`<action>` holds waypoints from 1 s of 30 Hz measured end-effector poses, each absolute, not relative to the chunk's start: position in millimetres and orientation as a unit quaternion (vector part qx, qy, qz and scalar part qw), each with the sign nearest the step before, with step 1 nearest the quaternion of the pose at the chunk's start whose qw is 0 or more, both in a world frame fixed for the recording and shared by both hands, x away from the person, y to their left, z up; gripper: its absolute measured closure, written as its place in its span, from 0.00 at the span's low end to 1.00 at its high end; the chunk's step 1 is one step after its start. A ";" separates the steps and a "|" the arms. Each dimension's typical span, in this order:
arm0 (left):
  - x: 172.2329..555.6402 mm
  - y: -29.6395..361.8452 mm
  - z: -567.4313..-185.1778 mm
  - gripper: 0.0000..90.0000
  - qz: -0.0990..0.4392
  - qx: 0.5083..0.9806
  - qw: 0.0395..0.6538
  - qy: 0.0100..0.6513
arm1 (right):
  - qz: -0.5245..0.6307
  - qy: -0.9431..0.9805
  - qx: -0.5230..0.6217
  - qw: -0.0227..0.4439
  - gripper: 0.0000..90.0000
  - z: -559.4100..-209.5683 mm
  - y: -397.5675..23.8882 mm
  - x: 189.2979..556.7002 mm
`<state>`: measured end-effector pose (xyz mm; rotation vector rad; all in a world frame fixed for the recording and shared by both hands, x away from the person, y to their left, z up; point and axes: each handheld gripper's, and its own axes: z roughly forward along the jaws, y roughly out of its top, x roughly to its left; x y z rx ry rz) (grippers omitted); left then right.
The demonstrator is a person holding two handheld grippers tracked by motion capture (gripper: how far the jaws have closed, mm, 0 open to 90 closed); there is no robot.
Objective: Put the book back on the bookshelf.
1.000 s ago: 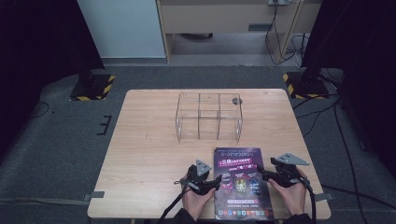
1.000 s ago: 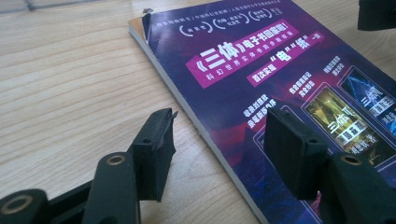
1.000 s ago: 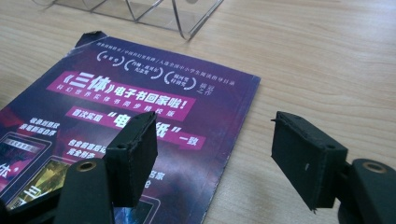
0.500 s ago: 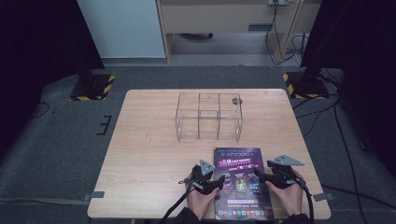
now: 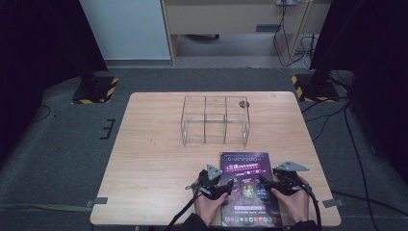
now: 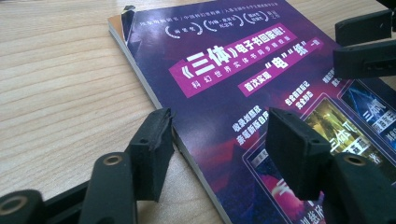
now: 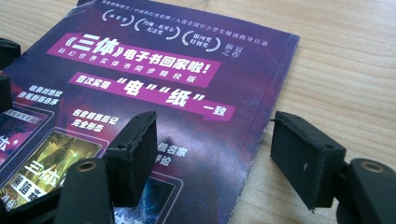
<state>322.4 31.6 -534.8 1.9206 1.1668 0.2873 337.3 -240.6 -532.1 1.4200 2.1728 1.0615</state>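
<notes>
Both claws, left claw [image 5: 230, 185] and right claw [image 5: 263, 183], stand apart astride the magazine's [image 5: 248, 166] side edges, apparently about to pinch; next comes closing on them.

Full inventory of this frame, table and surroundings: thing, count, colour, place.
booklet: 1, purple cover with white print, flat at the table's near edge
clear organiser: 1, transparent, divided, table centre-far
table: 1, light wood
striped stand bases: 2, black and yellow, on the floor at the far corners
cables: several, black, on the floor at right
left gripper: 1, black, jaws open astride the booklet's left edge
right gripper: 1, black, jaws open astride its right edge
hands: 2, near edge
</notes>
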 end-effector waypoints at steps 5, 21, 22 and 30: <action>325.1 30.1 -534.8 0.42 0.116 0.768 0.423 0.467 | 0.380 0.760 0.502 0.163 0.35 -533.3 -240.2 337.6; 327.8 32.6 -535.9 0.42 0.095 0.746 0.441 0.489 | 0.392 0.744 0.514 0.171 0.37 -535.7 -238.0 335.0; 328.0 33.4 -536.2 0.43 0.092 0.743 0.445 0.491 | 0.395 0.741 0.516 0.171 0.37 -536.1 -238.5 334.6; 329.0 39.5 -537.6 0.47 0.072 0.723 0.463 0.507 | 0.404 0.727 0.529 0.168 0.39 -536.8 -239.8 333.8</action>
